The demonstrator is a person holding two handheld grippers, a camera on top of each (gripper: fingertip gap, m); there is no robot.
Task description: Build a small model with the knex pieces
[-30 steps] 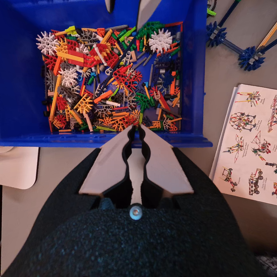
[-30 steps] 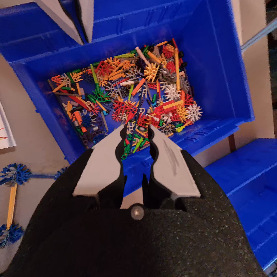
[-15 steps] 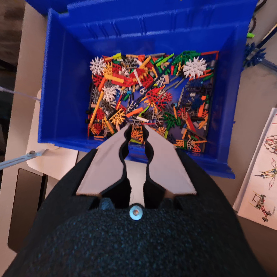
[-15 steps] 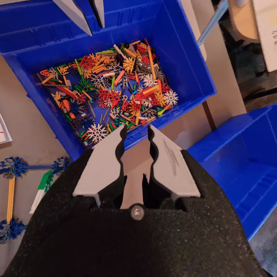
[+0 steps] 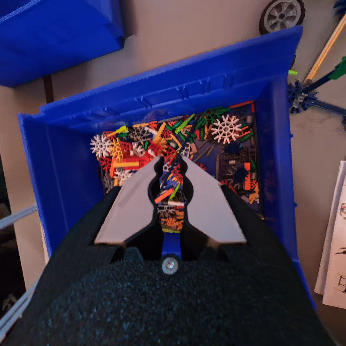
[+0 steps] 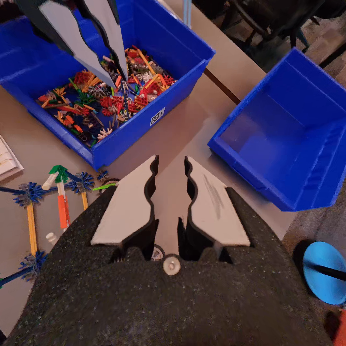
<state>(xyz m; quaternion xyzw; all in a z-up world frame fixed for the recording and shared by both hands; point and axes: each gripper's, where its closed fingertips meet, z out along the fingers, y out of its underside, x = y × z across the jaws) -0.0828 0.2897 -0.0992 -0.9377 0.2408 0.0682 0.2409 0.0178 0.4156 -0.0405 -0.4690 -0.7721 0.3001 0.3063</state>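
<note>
Left tool (image 5: 170, 161): fingers slightly parted, empty, tips lowered into the blue bin (image 5: 61, 168) just above its loose construction pieces (image 5: 226, 129).
Right tool (image 6: 171, 159): spread, empty, over bare surface (image 6: 172, 131) between that bin and an empty blue bin (image 6: 280, 149).
Nearby: half-built rod frame (image 6: 31, 194), instruction booklet (image 5: 335, 234).
Markings: small white sticker (image 6: 157, 116) on bin wall; contents withheld.

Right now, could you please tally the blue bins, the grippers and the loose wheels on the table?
Blue bins: 2, one full of parts, one empty
Grippers: 2, left, right
Loose wheels: 1
Total: 5
</note>
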